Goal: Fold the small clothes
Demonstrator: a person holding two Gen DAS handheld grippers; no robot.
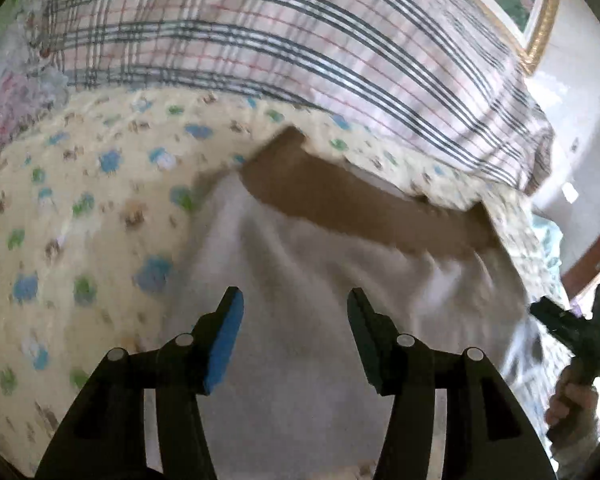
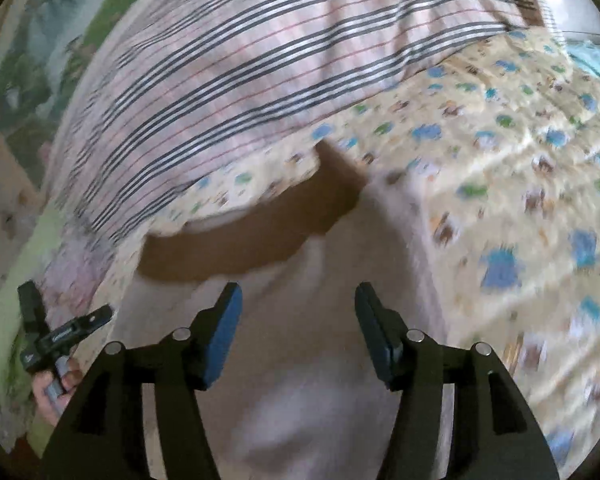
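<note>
Black fingers tipped with blue pads fill the foreground of both wrist views — the left gripper (image 1: 296, 320) and the right gripper (image 2: 298, 316) each hang with fingers spread wide, nothing between them. Beneath both lies a white garment (image 1: 300, 280) with a brown band (image 1: 340, 196) along its far edge, spread on a yellow bedsheet printed with blue and green shapes (image 1: 80, 200). Beyond the band sits a plaid blanket (image 1: 260, 32), its edge overlapping the sheet. Both views are motion-blurred — the garment's type cannot be told.
</note>
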